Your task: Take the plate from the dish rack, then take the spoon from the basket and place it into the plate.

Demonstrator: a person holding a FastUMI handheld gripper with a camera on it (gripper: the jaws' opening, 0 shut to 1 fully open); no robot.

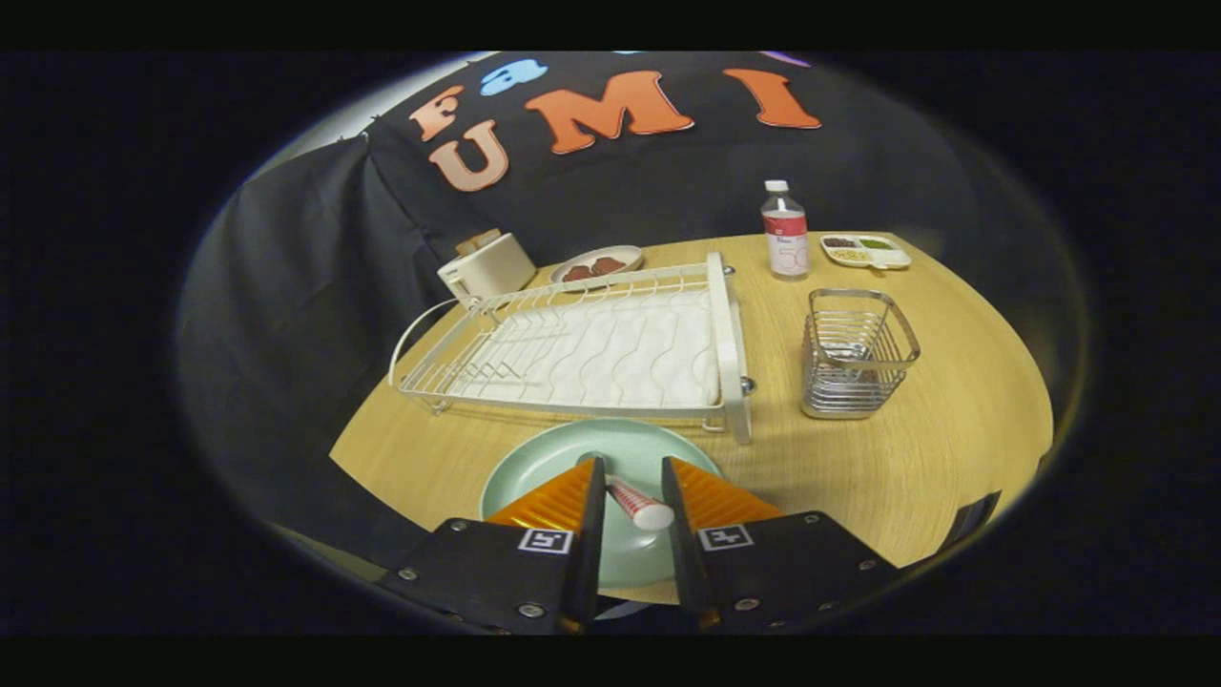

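The spoon (637,502) lies on the plate (572,453), in the gap between the two fingers. Its visible part is the handle, patterned in red and white with a white rounded end. The long axis runs on a slant: the rounded end points back toward the gripper and a little to the right, and the other end runs forward and left, where it passes behind the left finger (558,496). The bowl end is hidden, so I cannot tell how it lies.

The gripper (633,466) is low over the plate and tipped down toward it. Its fingers stand apart, with the handle in the gap. The right finger (711,496) is clear of the spoon; whether the left one touches it I cannot tell.

The plate sits flat on the table (906,477), just in front of the rack (591,348), close to the rack's near rail. The basket (856,353) stands upright to the right of the rack, well apart from the plate. Beyond the rack are a toaster (486,267), a dish (599,263), a bottle (785,232) and a tray (864,251).
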